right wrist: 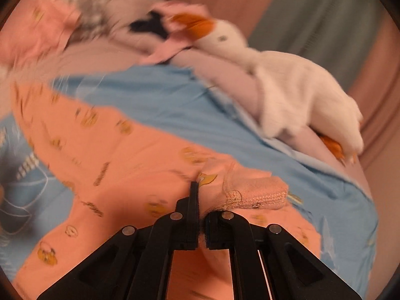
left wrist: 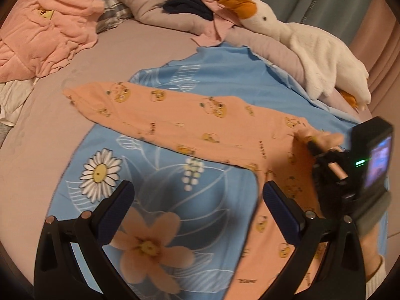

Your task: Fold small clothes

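Small peach trousers with a yellow cartoon print (left wrist: 190, 122) lie spread on a blue floral cloth (left wrist: 155, 175), one leg stretched to the far left, the other running down toward me. My left gripper (left wrist: 197, 200) is open and empty, hovering above the crotch area. My right gripper (right wrist: 200, 195) is shut on the waistband of the trousers (right wrist: 257, 195), lifting the ribbed edge; it shows in the left wrist view (left wrist: 322, 150) at the right. The right wrist view is blurred by motion.
A white plush goose (left wrist: 307, 47) lies along the bed's far right on a rolled lilac quilt. A pink quilted garment (left wrist: 42, 37), pillows and a dark cloth (left wrist: 190, 5) lie at the back. Curtains (left wrist: 312, 0) hang behind.
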Demonstrator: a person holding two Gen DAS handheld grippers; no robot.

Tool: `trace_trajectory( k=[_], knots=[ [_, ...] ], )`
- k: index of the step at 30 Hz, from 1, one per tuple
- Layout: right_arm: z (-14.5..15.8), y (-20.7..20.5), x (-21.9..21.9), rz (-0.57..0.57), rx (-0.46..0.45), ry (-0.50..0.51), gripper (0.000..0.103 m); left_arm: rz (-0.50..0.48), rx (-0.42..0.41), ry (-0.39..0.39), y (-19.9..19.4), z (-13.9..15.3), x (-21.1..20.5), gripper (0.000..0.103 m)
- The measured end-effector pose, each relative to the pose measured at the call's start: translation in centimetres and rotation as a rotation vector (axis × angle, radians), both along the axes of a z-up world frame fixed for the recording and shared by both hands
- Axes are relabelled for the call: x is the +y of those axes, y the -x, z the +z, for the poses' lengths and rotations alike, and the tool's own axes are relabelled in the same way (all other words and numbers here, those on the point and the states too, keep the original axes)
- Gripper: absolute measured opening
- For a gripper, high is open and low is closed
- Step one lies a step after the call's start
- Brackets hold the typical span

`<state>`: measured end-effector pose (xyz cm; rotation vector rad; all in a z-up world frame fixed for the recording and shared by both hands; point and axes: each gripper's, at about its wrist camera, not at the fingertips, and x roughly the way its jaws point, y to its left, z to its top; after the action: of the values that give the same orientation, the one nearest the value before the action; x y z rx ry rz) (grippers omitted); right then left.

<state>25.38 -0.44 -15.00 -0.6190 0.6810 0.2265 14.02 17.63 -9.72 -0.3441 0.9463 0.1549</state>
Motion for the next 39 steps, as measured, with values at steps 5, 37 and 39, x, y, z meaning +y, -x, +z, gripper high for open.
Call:
trace_trajectory(
  k=[5, 37, 39],
  knots=[
    [-2.4, 0.2, 2.4, 0.043, 0.04, 0.072, 0.008, 0.018, 0.004, 0.004, -0.2, -0.4, 1.1, 0.102],
    [-1.6, -1.7, -5.1, -0.07, 0.355, -0.757, 0.013, -0.282, -0.007, 0.386, -10.5, -3.9, -7.6, 0.077],
    [-1.6, -1.8, -6.4, -0.094, 0.354, -0.773, 0.013, -0.305, 0.012, 0.412, -11.5, -4.9, -8.4, 0.063]
  ],
)
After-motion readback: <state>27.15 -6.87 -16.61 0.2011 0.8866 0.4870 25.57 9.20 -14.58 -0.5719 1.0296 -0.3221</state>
